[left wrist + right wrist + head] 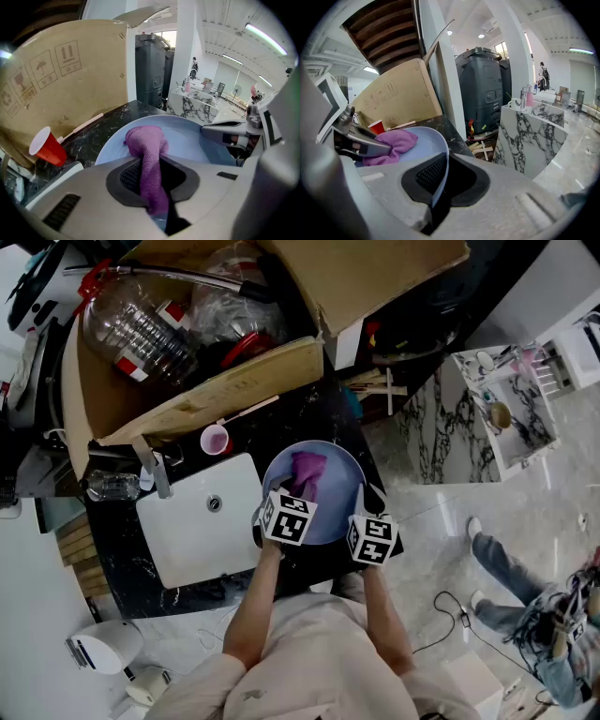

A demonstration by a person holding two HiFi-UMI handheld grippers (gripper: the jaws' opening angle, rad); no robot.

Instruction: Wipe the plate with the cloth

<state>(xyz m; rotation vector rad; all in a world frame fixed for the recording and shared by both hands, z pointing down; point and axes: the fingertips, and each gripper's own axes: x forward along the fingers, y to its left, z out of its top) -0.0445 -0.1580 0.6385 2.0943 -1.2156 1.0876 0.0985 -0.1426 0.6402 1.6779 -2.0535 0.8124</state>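
Note:
A pale blue plate (336,465) rests on the dark marble counter beside the sink. A purple cloth (307,474) lies across it. My left gripper (152,187) is shut on the near end of the cloth (147,154), whose bunched far end sits on the plate (197,140). My right gripper (438,187) is shut on the plate's right rim (438,154), and the cloth (391,143) shows at its left. In the head view the left gripper (292,507) is over the plate's near left part and the right gripper (366,521) at its near right edge.
A white sink (202,531) with a tap (155,470) lies left of the plate. A red cup (47,147) and a pale stick (84,125) stand beyond it, before a large open cardboard box (202,381) with bottles. The counter's edge drops to the floor on the right.

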